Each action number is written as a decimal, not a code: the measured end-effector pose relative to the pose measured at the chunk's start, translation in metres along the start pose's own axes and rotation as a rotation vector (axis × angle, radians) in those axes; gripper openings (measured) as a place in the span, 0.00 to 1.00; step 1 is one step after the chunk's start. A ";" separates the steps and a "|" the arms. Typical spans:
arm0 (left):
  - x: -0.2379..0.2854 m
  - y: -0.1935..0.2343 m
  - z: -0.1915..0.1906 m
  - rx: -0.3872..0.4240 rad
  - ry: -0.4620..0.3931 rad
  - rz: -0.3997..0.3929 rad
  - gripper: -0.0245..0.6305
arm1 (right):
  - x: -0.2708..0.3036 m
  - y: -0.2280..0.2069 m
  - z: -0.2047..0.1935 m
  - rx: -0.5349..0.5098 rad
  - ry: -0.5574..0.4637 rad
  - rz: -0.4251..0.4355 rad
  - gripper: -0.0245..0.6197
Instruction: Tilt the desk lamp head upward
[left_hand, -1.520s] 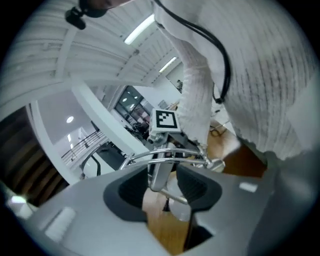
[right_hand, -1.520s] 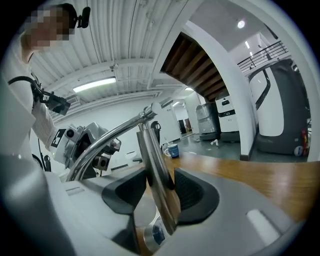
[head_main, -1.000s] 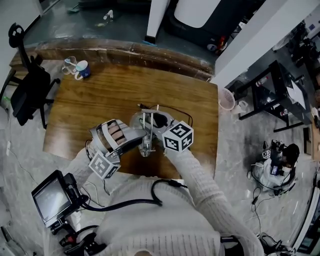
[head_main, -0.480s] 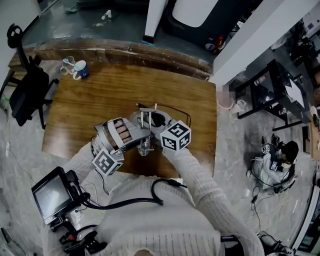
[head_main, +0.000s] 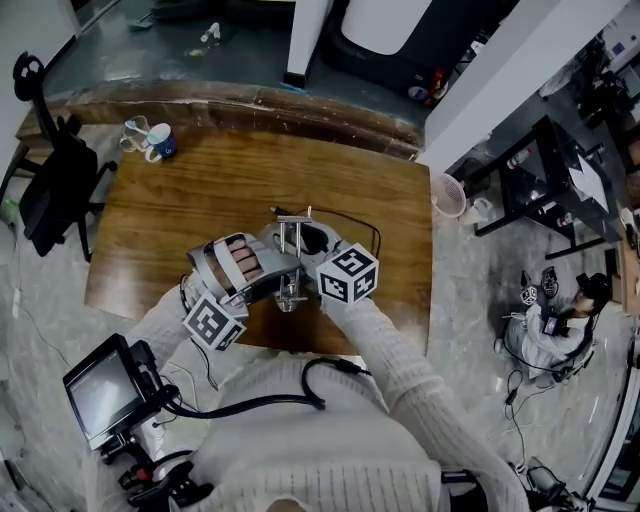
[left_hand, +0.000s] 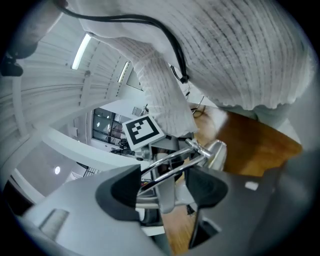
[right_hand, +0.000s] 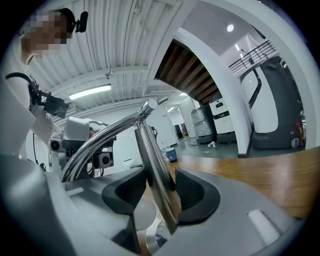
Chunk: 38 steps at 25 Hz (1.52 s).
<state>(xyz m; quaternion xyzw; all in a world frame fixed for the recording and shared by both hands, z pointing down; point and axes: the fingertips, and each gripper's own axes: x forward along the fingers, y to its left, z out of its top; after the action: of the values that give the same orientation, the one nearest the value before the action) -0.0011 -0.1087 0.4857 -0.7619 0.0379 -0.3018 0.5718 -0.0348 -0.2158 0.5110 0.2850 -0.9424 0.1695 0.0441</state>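
we see right gripper (right_hand: 156, 194) clamped on desk lamp (head_main: 291, 236) chrome post (right_hand: 153, 157), left gripper (left_hand: 163, 189) just beside post, jaws opening, lamp's twin arm rods (left_hand: 172, 166) between them, wooden table (head_main: 195, 185) under lamp

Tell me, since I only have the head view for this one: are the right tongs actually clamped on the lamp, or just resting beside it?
Observer: Clamped. In the right gripper view, the right gripper has its tongs pressed on both sides of the lamp's chrome upright post.
Operator: And the left one, is it holding too?
Observer: No. The left gripper view shows the lamp's twin chrome arm rods running between the tongs of the left gripper, but those tongs are opening and do not press on the rods.
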 end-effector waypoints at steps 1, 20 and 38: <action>-0.001 0.000 0.000 -0.010 -0.003 -0.004 0.45 | 0.000 0.000 0.000 -0.001 -0.005 0.000 0.31; -0.023 0.039 0.014 -0.454 -0.188 -0.188 0.46 | 0.003 0.000 0.001 -0.023 -0.017 0.013 0.30; -0.046 0.137 -0.013 -1.386 -0.625 -0.246 0.46 | 0.002 0.004 0.003 -0.017 -0.046 0.018 0.31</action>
<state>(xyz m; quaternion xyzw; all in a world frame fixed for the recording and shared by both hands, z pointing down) -0.0060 -0.1485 0.3456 -0.9947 -0.0302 -0.0413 -0.0896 -0.0390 -0.2150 0.5074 0.2800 -0.9471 0.1551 0.0233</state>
